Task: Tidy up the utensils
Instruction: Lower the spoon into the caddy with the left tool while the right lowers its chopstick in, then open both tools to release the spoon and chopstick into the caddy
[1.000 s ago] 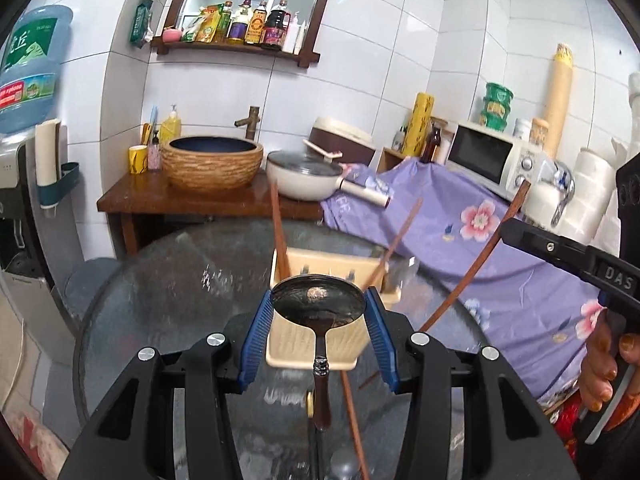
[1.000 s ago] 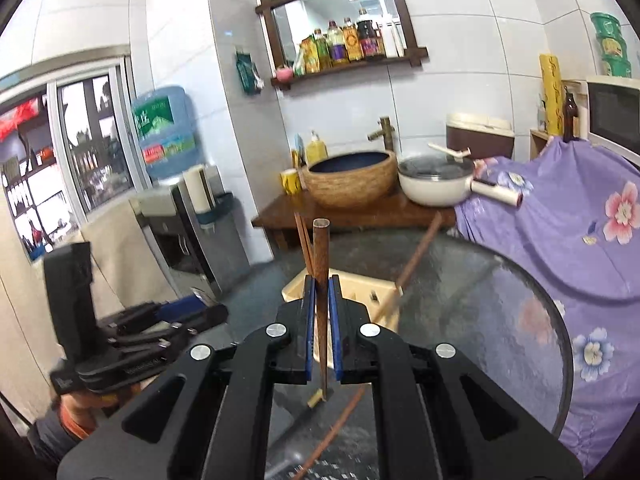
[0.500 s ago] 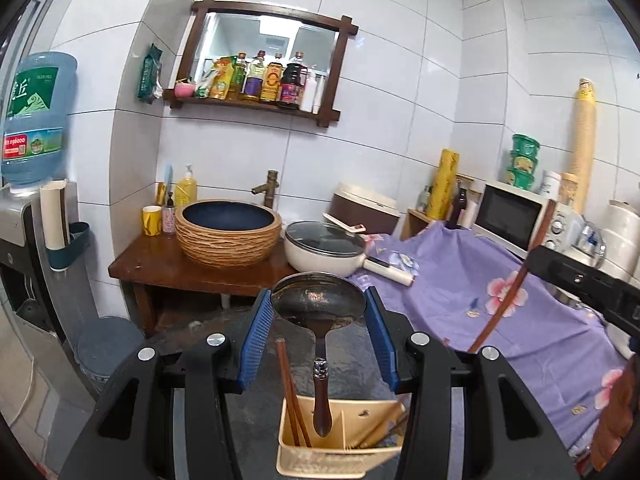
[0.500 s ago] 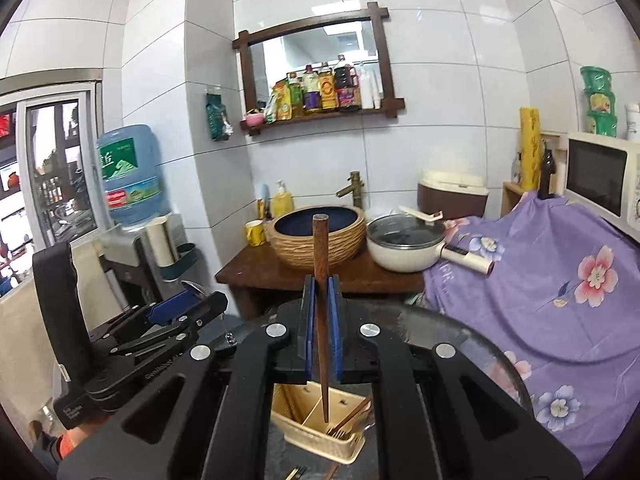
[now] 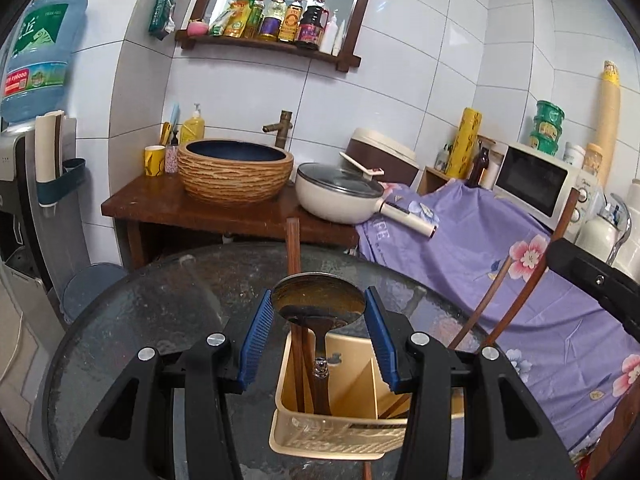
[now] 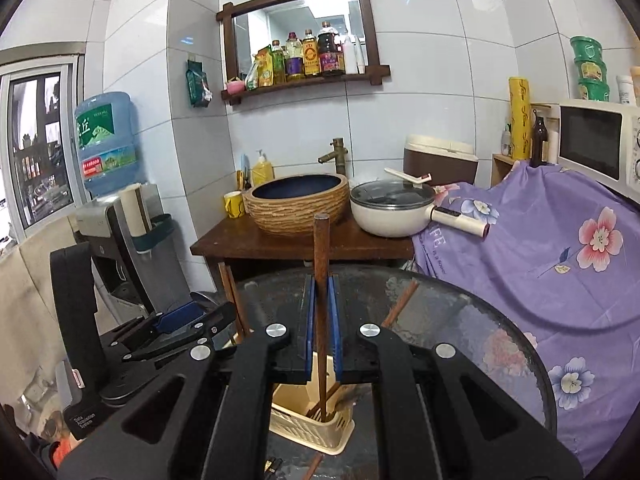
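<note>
My left tongs [image 5: 318,336] grip a metal spoon [image 5: 319,300] by its bowl, long axis upright, handle pointing down into the left compartment of the beige caddy [image 5: 332,436] on the glass worktop [image 5: 160,300]. Two chopsticks [image 5: 294,264] already stand beside it in that compartment. My right tongs [image 6: 321,320] pinch a single chopstick [image 6: 321,272] nearly vertical, its lower tip inside the caddy. Only the left view shows the compartment divider; the right view alone shows loose chopsticks [image 6: 314,467] lying near the caddy.
</note>
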Demonstrator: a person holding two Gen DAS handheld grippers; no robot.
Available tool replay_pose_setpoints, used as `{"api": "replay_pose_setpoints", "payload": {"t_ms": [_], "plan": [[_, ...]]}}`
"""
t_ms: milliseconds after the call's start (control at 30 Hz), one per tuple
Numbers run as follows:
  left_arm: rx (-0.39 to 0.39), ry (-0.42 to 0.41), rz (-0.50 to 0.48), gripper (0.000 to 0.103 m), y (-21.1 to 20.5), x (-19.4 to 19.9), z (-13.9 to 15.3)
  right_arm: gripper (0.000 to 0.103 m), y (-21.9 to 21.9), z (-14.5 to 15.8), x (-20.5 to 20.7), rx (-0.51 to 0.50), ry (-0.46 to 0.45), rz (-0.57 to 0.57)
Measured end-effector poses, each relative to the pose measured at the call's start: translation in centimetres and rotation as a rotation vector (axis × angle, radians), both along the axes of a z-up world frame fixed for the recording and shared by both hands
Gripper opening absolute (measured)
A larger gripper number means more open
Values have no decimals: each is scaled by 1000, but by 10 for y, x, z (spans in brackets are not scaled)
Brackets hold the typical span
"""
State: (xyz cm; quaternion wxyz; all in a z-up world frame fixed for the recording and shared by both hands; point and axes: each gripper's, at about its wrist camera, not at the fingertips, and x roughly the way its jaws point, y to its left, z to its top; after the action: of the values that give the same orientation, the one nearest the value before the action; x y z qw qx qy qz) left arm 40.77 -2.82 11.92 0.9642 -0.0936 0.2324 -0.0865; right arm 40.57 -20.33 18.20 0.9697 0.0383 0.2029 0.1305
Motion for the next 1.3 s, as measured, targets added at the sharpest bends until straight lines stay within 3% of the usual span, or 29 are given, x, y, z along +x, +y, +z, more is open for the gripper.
{"api": "replay_pose_setpoints", "payload": {"t_ms": [333, 900, 933, 967, 1033, 1167, 1300], "plan": [[59, 25, -21, 46, -11, -2, -22, 7, 2, -32, 4, -10, 43, -5], [62, 14, -43, 48, -11, -7, -29, 10, -6, -49, 0, -4, 44, -20], [58, -6, -51, 53, -10, -13, -26, 16, -7, -49, -4, -3, 32, -24], [56, -20, -56, 61, -10, -18, -24, 32, -9, -49, -9, 2, 16, -32], [40, -62, -67, 74, -8, -37, -20, 54, -13, -49, -22, 30, -15, -30], [62, -87, -68, 85, -4, -70, -20, 54, -18, -59, -46, 28, -4, -27], [86, -17, -43, 87, 6, -96, -36, 55, -13, -96, -66, -12, 112, 2]]}}
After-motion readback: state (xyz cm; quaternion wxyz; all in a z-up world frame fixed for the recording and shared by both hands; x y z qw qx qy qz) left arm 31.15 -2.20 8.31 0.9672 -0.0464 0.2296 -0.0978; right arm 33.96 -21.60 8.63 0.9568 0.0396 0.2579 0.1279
